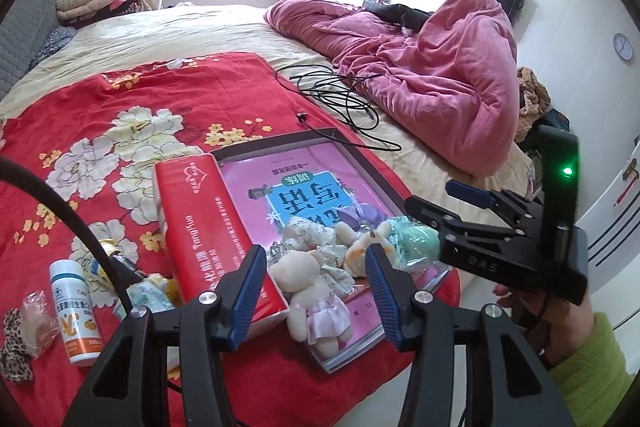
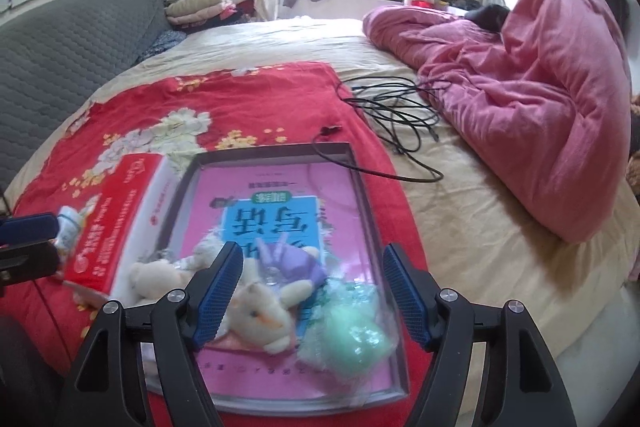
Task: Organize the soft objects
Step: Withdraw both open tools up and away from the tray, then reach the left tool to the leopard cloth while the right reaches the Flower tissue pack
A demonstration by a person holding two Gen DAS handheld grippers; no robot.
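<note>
Right now the left gripper (image 1: pixel 316 273) hangs wide open, with nothing in it, over a cream teddy bear in a pink dress (image 1: pixel 316 301). That bear lies at the near end of a flat grey tray with a pink book cover inside (image 1: pixel 316 167), partly over its edge. Beside the bear in the tray are a floppy doll in flowery cloth (image 1: pixel 316 239), a small cream bunny with an orange nose (image 2: pixel 260 315), a soft purple toy (image 2: pixel 292 261) and a fluffy mint-green ball in a clear bag (image 2: pixel 352 333). The right gripper (image 2: pixel 312 297) is wide open too and holds nothing; the bunny sits close to its left finger and the green ball lies between the two fingers. A long red paper box with white writing (image 1: pixel 204 219) touches the tray's left side. All of it rests on a red blanket with white flowers (image 1: pixel 120 107). A white bottle with an orange label (image 1: pixel 74 311) lies to the left. A black cable (image 1: pixel 340 99) curls near a big pink quilt (image 1: pixel 440 67).
</note>
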